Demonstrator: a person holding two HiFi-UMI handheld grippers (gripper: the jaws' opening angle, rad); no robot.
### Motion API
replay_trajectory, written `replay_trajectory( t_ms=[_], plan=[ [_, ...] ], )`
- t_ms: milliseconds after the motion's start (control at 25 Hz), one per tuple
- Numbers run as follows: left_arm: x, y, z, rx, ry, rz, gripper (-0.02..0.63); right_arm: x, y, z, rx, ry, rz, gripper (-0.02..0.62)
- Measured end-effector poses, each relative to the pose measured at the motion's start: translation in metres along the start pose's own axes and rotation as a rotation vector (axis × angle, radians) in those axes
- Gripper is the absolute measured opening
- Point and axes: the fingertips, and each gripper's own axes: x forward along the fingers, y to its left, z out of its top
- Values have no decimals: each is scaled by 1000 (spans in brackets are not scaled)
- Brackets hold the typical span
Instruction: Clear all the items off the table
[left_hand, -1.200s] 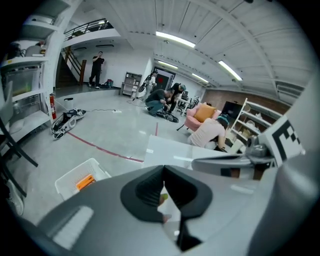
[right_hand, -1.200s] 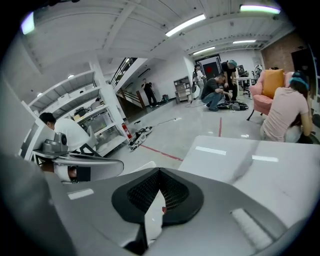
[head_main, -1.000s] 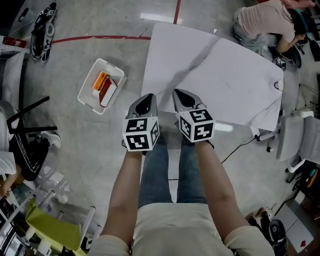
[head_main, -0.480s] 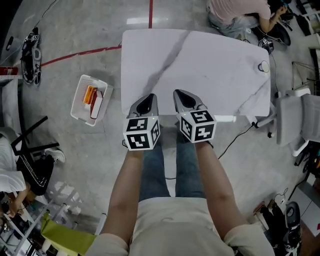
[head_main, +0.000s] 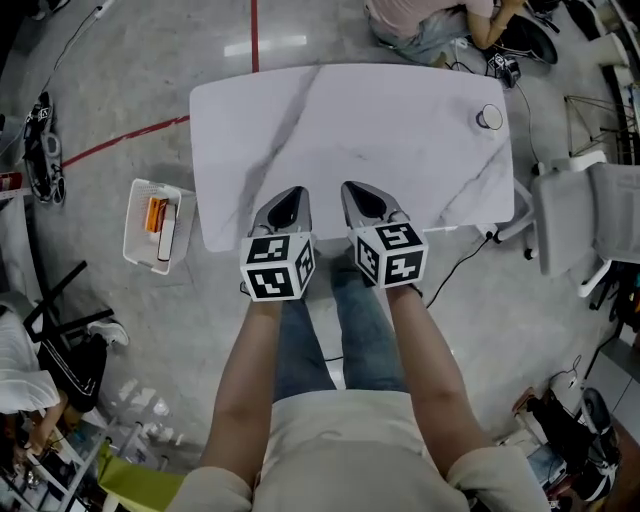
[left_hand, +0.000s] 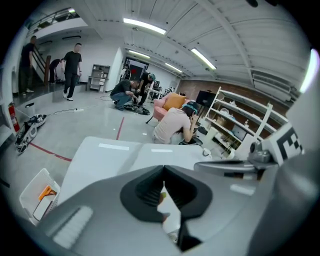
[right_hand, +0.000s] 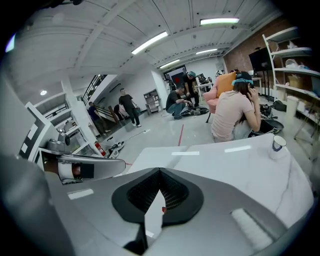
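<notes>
The left gripper is hovering with its jaws pressed together and nothing between them. Just beside it, the right gripper is doing the same: jaws closed, empty. Both are pointing forward and downward over the middle of the table's near edge, with their marker cubes sitting side by side, close but not touching.

The white, grey-veined tabletop is lying almost bare ahead of them. One small round cup is standing at the far right corner, well apart from both grippers. Nothing is lying between the grippers and the cup.

On the floor just off the table's left edge, a white basket is holding an orange item and a flat white one beside it. A grey chair is standing close to the right edge, and a black cable is trailing across the floor from the near right corner. A person is crouching just beyond the far edge. A red line is running across the floor to the left of the table.
</notes>
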Motion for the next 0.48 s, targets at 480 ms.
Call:
replay_trajectory(
  t_ms=[480],
  plan=[
    [68,-117,3,54,36,-73,9,-53,-123,5,64,-28,-69,-2]
  ],
)
